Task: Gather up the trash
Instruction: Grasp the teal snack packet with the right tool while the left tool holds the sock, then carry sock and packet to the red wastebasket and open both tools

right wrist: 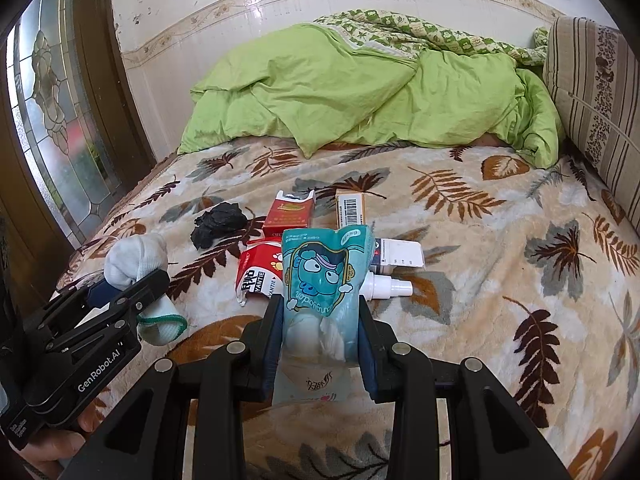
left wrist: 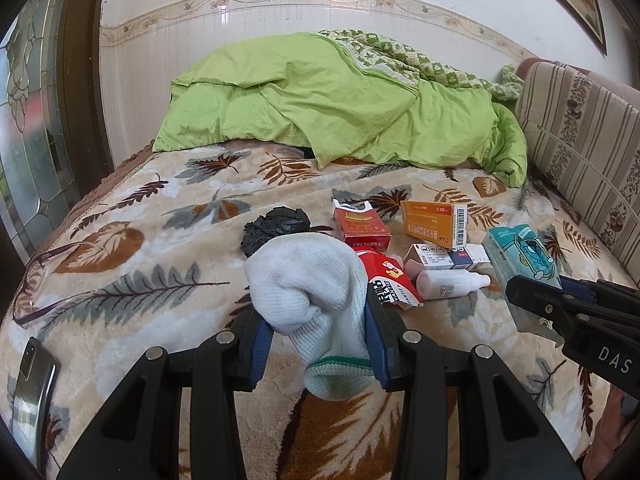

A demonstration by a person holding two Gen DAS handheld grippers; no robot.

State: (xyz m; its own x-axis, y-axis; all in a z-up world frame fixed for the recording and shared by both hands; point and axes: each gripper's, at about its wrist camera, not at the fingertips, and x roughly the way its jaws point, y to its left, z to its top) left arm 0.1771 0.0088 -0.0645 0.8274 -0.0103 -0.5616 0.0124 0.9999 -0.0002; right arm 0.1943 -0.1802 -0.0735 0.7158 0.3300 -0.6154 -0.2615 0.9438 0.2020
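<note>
The left wrist view alone shows a dark phone lying flat by the bed's left edge and a pair of thin-framed glasses just beyond it; only the right wrist view shows the cartoon print on the front of the teal tissue pack.

The left gripper has its jaws closed on a white knitted sock with a green cuff band, bunched into a soft lump and held above the blanket. The right gripper has its jaws closed on the tissue pack, a soft glossy plastic pouch with white tissue showing at its opening, held upright over the middle of the bed.

The remaining litter lies in a cluster at the middle of the bed. A crumpled black plastic bag sits toward the left edge. Beside it is an open red cigarette box of stiff card, and next to that an orange carton with a barcode on its end. Nearer the foot lie a torn red-and-white packet, a small white medicine box and a white plastic spray bottle on its side, touching the box.

The blanket is plush, cream, printed with brown and grey leaves. A rumpled green quilt is heaped along the bed's far edge against the tiled wall.
</note>
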